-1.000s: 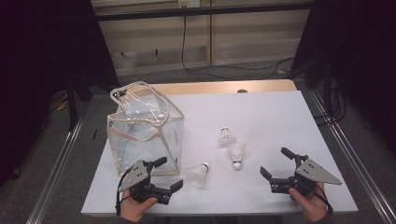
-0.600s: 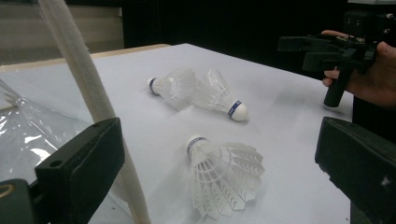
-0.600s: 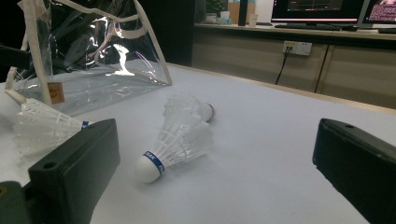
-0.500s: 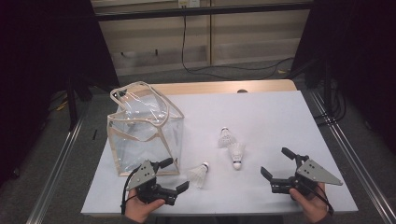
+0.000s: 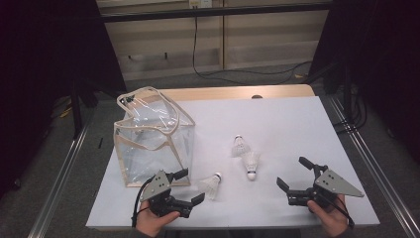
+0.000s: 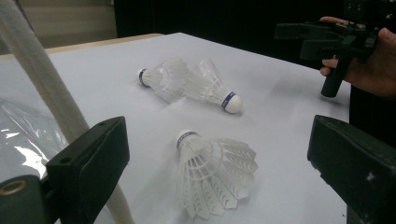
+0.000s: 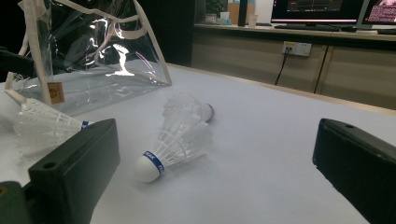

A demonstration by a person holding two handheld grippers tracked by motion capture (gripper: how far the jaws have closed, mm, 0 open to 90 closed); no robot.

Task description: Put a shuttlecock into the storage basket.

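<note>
Shuttlecocks lie on the white table [image 5: 297, 124] as I hold both grippers low at its near edge: the nearest shuttlecock [image 5: 212, 184] rests on its side just right of the clear bag's [image 5: 148, 139] near corner, feathers toward that bag and cork tip pointing away from it, with my left gripper [image 5: 188, 187] just short of it, jaws spread wide and holding nothing. In the left gripper view that same shuttlecock [image 6: 212, 175] sits on the table between the two black jaws, touching neither, its blue-banded cork turned away from the camera and its white skirt fanned toward it. Two more shuttlecocks [image 5: 246, 157] lie farther right of the bag, touching or overlapping each other, one cork pointing toward the near edge and the other toward the far edge; the left gripper view shows this pair [image 6: 191, 84] crossed at the skirts, corks at opposite ends. My right gripper [image 5: 296, 174] hangs well to the right of the bag, beyond the pair, its jaws also wide apart and empty; along those jaws in the right gripper view I see the pair [image 7: 180, 135] with the nearer cork facing the camera, and the bag [image 7: 93, 60] standing behind them with its cream-trimmed top open. Whether the two touching shuttlecocks are nested or merely leaning together I cannot tell
</note>
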